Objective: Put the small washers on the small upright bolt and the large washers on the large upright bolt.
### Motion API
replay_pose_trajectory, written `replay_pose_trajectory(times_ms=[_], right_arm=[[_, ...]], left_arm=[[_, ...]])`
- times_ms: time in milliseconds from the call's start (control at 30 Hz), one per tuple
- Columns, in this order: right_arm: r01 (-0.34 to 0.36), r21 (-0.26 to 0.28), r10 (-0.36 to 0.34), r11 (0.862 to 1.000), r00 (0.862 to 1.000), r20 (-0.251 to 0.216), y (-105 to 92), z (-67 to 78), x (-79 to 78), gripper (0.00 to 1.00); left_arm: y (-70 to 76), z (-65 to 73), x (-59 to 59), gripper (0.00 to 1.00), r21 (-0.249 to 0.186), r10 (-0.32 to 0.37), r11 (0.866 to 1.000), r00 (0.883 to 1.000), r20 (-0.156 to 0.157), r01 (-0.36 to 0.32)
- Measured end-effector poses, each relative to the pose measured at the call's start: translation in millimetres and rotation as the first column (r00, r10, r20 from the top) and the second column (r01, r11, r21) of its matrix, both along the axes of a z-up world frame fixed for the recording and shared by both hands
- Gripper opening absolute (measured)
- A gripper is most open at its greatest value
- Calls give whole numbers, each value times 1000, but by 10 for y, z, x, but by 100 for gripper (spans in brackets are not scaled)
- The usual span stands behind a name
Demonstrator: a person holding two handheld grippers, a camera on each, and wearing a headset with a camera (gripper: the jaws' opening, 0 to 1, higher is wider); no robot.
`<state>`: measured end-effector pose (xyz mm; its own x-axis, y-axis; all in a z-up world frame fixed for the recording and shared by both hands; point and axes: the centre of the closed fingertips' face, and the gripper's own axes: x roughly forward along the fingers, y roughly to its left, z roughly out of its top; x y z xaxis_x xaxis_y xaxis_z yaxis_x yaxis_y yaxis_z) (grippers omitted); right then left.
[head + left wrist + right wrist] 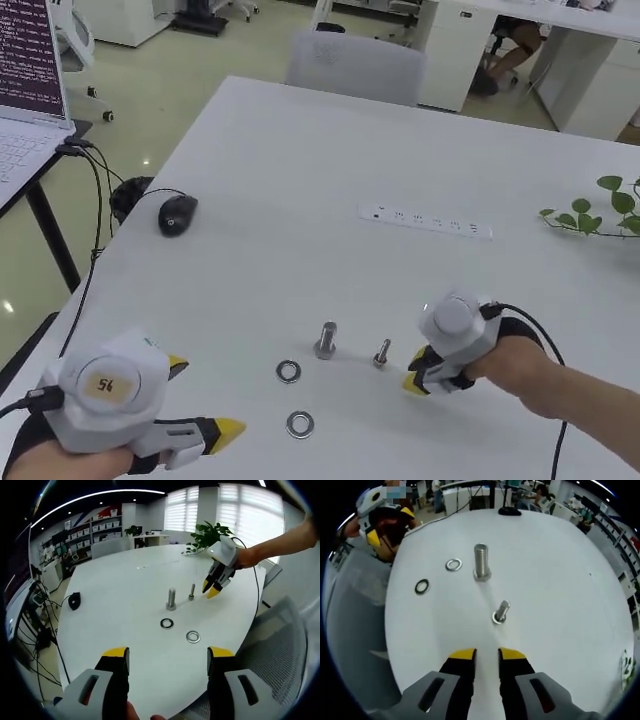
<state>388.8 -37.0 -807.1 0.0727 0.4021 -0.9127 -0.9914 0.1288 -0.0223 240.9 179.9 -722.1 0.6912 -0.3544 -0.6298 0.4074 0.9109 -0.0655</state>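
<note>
Two washers (289,371) (300,424) lie flat just before the large bolt (326,340), small bolt (382,352) just right of it — your right gripper (415,375) farther right, jaws narrowly apart, empty; left gripper (203,397) well short, spread wide.

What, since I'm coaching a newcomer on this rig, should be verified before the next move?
1. Large bolt standing upright: ok.
2. Small bolt standing upright: ok.
3. Dark washer and light washer lying flat, loose, nothing over them: ok.
4. Which bolt each washer fits: cannot tell, they look alike in size.
5. Left gripper open wide and empty: ok.
6. Right gripper empty, fingers only slightly apart, near the small bolt: ok.
</note>
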Motion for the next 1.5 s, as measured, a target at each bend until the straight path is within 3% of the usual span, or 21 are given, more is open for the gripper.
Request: replay_pose_trajectory(times_ms=[367,800,1200,1500], right_arm=[[-19,36,19,999,1000,-12,60,-32,-322,20],[-131,93,136,987,990,-48,569,-84,-742,24],[-206,124,214,971,975,-63,998,-61,-906,30],[-266,116,274,957,959,-65,1178,-78,-971,31]], left_arm=[[-14,-2,-24,62,-5,8,1000,1000,1,-8],[0,-10,-31,62,-8,19,1000,1000,0,-19],[5,-5,-37,62,-7,23,1000,1000,3,-22],[-18,-12,-73,62,-11,20,1000,1000,1,-20]])
